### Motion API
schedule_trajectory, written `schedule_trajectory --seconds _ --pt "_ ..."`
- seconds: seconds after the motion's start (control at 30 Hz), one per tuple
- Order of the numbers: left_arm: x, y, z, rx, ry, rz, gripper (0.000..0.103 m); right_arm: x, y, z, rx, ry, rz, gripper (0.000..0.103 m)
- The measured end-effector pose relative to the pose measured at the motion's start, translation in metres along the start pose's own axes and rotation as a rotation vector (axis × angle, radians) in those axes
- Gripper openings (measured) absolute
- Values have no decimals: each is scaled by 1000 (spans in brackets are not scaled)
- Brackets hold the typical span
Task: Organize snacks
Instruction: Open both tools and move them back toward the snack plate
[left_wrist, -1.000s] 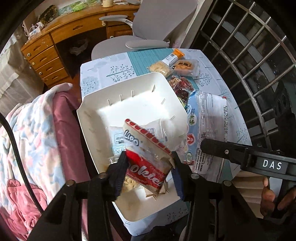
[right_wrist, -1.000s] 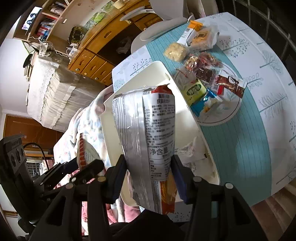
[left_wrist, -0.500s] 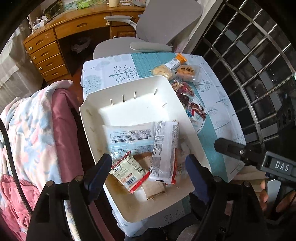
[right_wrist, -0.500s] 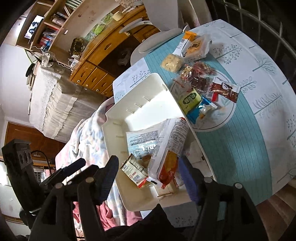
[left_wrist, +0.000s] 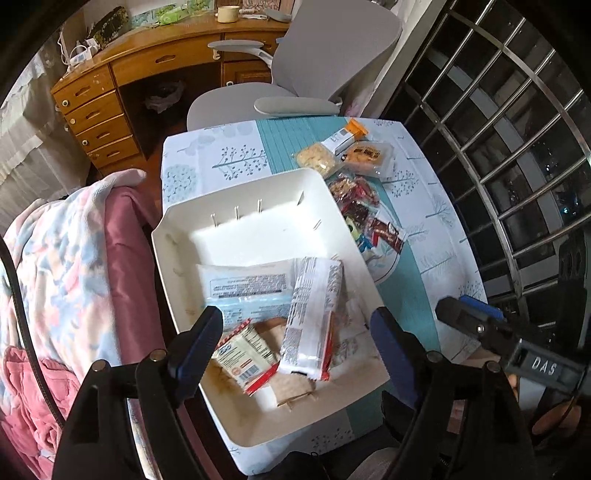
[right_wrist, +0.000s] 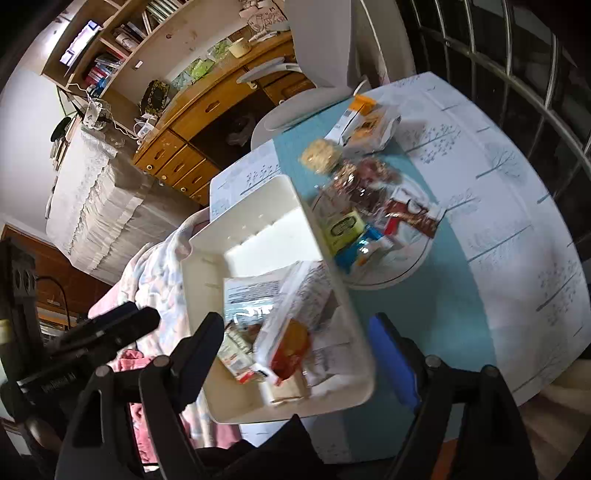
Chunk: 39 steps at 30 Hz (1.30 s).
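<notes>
The snacks I am sorting lie in two lots. Just under and ahead of my left tool (left_wrist: 295, 332), the white bin (left_wrist: 184, 236) holds a long silver-backed packet (left_wrist: 314, 314), a small red-striped cookie pack (left_wrist: 245, 356) and a flat pale-blue packet (left_wrist: 247, 286), all crowded at the end nearest me, I reckon because that is where they drop most easily from my tools. The far half of the bin is bare. My left tool stands spread, pinching nothing. My right tool (right_wrist: 295, 350) is opening, its fingers wide of the packets below and nothing pressed between them.

Beyond the bin, ahead and to the right of both tools, the unsorted snacks (right_wrist: 369, 221) sit heaped on a round plate (right_wrist: 410, 273), with a few more packets (left_wrist: 354, 155) at the far end of the table (left_wrist: 436, 258).

The left view shows the bin's contents sharply and my right tool's black finger off to the side. The right view, blurred, shows the plate whole, hidden partly behind the bin wall in the other.
</notes>
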<state>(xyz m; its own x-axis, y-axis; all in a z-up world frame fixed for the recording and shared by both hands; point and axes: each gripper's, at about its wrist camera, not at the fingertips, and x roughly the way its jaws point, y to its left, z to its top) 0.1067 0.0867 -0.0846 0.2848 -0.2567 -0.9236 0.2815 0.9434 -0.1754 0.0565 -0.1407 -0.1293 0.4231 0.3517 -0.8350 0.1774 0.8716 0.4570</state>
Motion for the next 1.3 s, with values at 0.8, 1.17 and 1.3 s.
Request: schedule_trajectory --seconds 0.8,1.17,1.3 --pt "19 -54 83 -62 -53 32 81 -8 -59 51 -222 -155 -59 82" --pt "62 -71 132 -81 -11 59 81 12 -78 72 -359 -184 -58 82" --pt "82 -78 151 -80 9 64 81 23 -84 83 -392 -187 -54 82"
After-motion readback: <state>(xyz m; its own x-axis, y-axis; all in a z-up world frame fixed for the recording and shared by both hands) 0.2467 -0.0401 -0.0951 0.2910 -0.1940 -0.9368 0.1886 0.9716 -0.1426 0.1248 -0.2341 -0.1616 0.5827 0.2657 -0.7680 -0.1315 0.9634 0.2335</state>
